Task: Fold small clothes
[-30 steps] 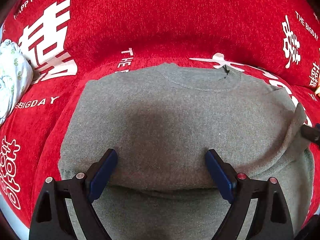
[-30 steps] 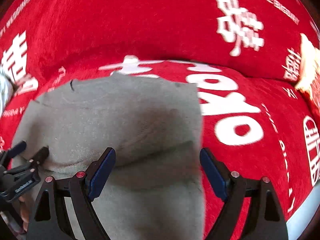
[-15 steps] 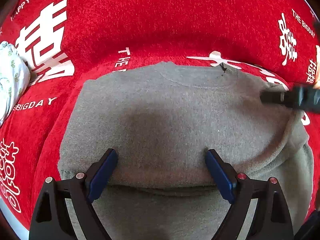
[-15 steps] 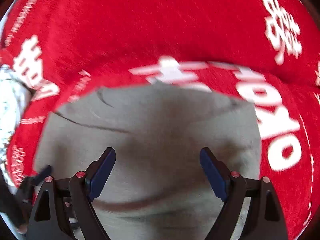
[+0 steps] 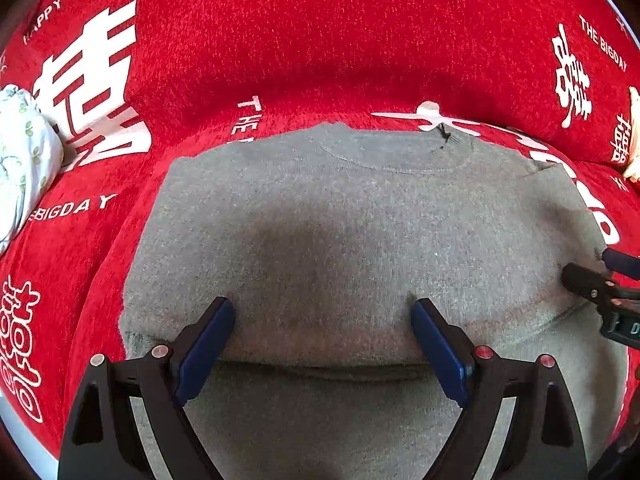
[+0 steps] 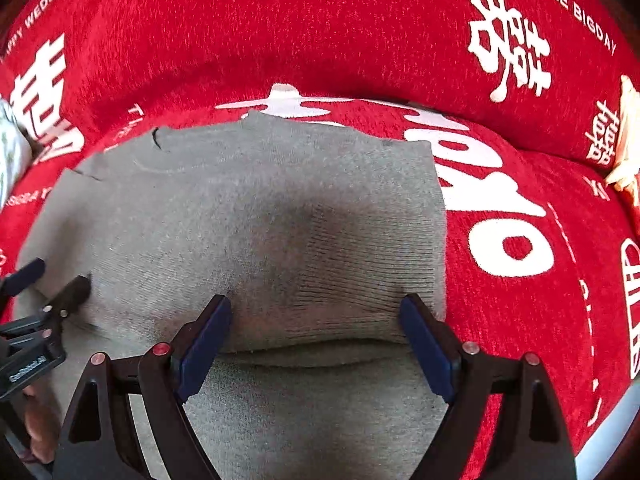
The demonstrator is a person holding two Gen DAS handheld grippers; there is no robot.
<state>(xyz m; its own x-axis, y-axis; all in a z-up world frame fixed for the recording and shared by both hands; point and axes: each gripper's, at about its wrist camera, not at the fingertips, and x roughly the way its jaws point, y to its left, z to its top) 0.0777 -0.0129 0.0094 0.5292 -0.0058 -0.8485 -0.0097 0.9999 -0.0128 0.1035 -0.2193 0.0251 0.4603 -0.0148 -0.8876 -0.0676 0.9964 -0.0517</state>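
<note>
A grey knit sweater lies flat on the red sofa cover, collar toward the backrest. My left gripper stands open with its fingertips down on the sweater's body, just behind a folded edge. My right gripper is open too, its tips resting on the sweater's right part, the right fingertip close to the straight side edge. Nothing is pinched in either one. Each gripper shows at the rim of the other's view: right gripper, left gripper.
A white floral cloth lies on the seat at the far left. A cream-coloured thing sits at the far right by the backrest. Red cover with white lettering spreads right of the sweater. The seat's pale front edge shows low right.
My right gripper swung up and left over the sweater, then came back down onto its right part. The raised flap at the sweater's right side now lies flat. The left gripper has not moved.
</note>
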